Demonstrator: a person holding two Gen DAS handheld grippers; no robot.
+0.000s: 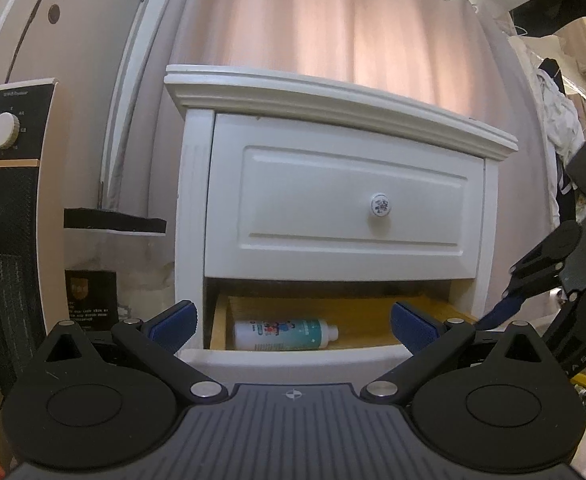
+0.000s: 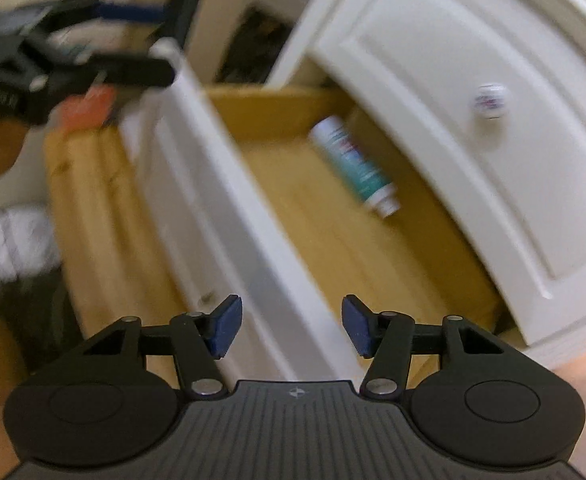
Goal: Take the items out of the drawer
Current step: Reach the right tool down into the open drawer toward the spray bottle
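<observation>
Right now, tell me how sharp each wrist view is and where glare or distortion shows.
Left wrist view: sharp; the bottle in the open lower drawer reads clearly, fisheye bends the nightstand top, and lights glare above the curtain. Right wrist view: motion-blurred and tilted; the bottle and upper drawer knob are smeared, only the right gripper is crisp.

Left wrist view faces the open drawer [image 1: 293,354] low and frontally; right looks down into it, tilted
</observation>
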